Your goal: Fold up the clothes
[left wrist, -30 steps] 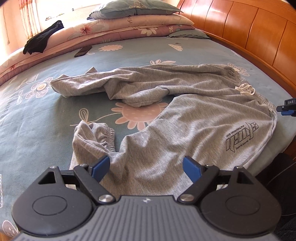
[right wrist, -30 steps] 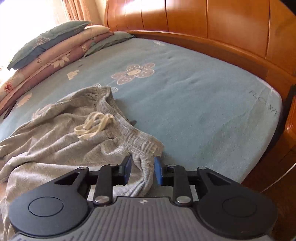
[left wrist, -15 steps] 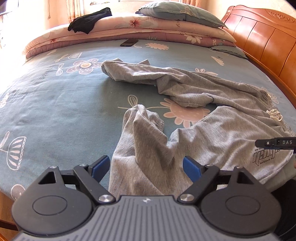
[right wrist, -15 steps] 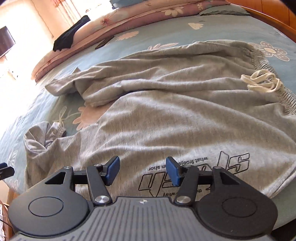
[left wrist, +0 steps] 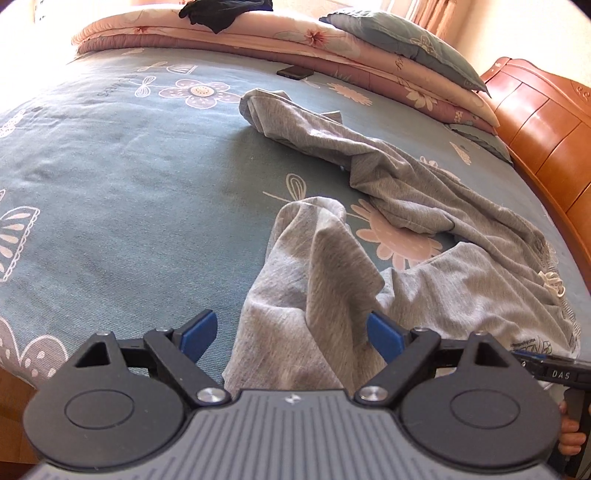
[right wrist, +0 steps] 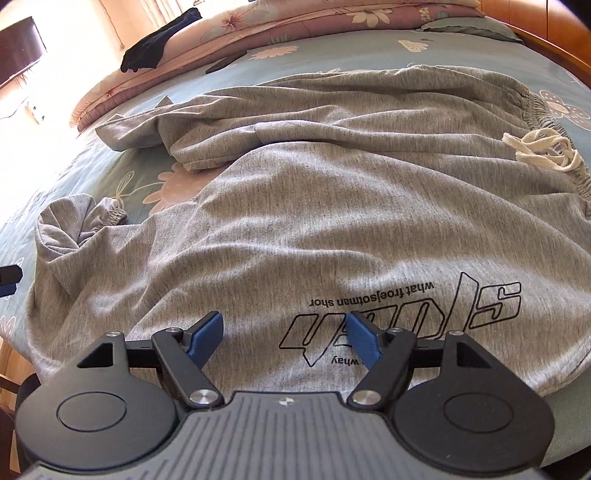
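Grey jersey sweatpants (right wrist: 332, 206) sprawl unfolded across the teal floral bedsheet (left wrist: 110, 192), one leg stretched toward the stacked pink quilts (left wrist: 332, 40) and the other bunched into a ridge near the bed's edge. Your left gripper (left wrist: 291, 334) hangs over that bunched leg with its blue-padded fingers (left wrist: 199, 332) spread wide, the ridge of cloth rising between them but not pinched. Your right gripper (right wrist: 284, 334) hovers just above the printed black logo (right wrist: 406, 314) on the seat of the pants, its jaws likewise parted and holding nothing. The elastic waistband (right wrist: 546, 122) lies at the right of the right wrist view, a cream drawstring (right wrist: 543, 151) knotted loosely on top of it. A black garment (right wrist: 159, 51) is draped over the quilts, a dark phone (left wrist: 295, 72) lies on the sheet just beside them, and a grey-blue pillow (left wrist: 406, 33) tops the pile. The wooden headboard (left wrist: 546, 122) curves along the right side of the left wrist view.
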A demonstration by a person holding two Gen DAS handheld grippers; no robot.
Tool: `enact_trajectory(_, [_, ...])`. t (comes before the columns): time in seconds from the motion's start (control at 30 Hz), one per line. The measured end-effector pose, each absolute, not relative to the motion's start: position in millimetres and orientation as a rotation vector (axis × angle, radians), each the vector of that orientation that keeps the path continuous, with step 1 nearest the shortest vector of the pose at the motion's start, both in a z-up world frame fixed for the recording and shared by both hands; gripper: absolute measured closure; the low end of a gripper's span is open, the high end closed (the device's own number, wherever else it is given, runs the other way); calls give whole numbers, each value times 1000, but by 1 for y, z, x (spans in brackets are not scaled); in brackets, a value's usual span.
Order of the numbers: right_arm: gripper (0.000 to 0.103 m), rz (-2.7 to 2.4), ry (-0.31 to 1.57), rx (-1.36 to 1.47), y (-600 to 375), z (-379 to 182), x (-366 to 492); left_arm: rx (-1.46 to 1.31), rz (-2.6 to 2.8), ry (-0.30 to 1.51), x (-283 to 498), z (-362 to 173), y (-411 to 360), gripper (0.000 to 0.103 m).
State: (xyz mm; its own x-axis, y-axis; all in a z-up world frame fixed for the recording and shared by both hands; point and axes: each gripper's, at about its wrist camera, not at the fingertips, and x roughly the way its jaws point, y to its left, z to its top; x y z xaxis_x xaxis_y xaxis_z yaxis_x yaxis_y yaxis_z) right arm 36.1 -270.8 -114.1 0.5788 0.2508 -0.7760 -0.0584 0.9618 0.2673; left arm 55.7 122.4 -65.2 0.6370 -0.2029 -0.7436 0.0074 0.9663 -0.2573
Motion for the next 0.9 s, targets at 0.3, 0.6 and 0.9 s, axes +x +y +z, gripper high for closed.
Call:
enact_trajectory(0.3, [12,184,929,148,-256,-116,35,-96,-250,759,80,-52,88,15])
enact_trajectory(0.6, [12,215,934,244,-274,-114,34,-169,-428,882,107,-82,46,15])
enact_trajectory(0.9, [12,174,952,294,-303,-112,21,-151,-563,957,121,-110,-27,15])
